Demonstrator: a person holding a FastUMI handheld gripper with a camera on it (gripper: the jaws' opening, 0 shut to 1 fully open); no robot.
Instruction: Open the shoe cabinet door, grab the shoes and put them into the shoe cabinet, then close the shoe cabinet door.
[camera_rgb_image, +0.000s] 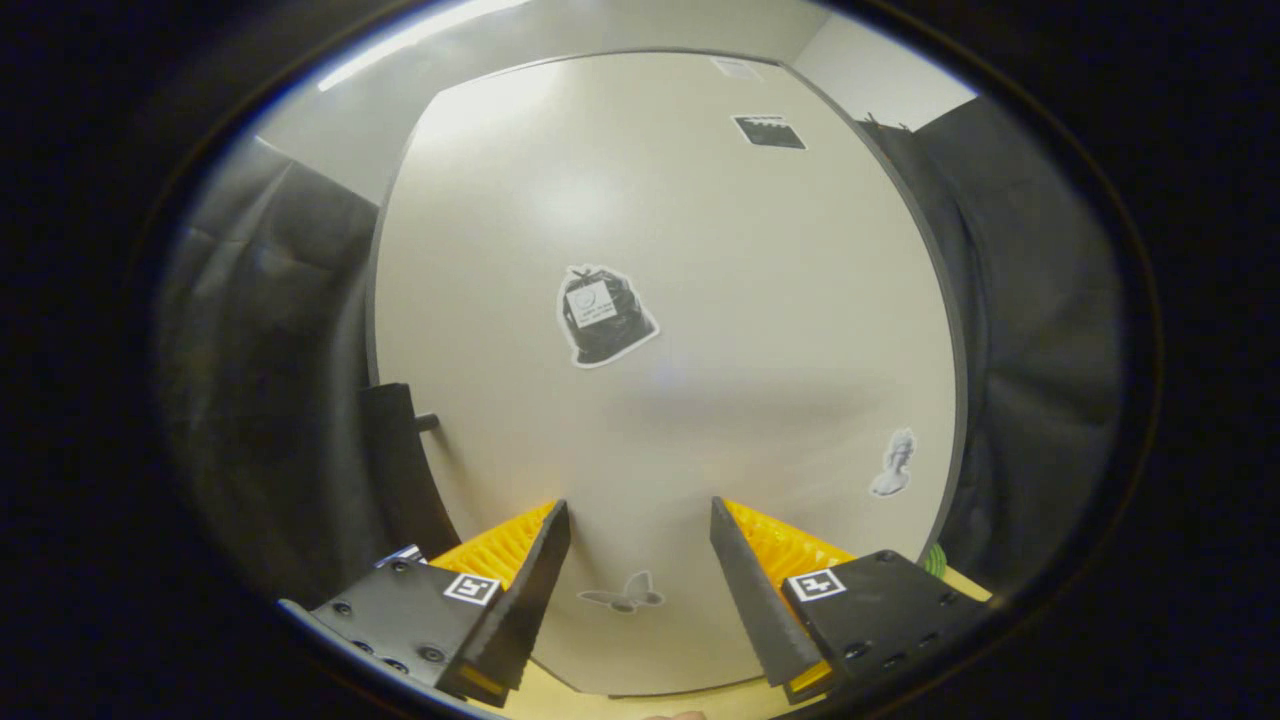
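Note:
The shoe cabinet's pale door stands flat and close in front of me. A dark bar handle on a short peg runs along the door's left edge, left of and just beyond my left finger. My gripper is open, its fingers pointing at the door's lower middle with nothing between them. I cannot tell whether the fingertips touch the door.
Stickers dot the door: a black bag at the centre, a butterfly between the fingers, a small figure at the right. Dark cloth hangs on both sides. A light surface lies under the fingers, and something green shows by the door's lower right corner.

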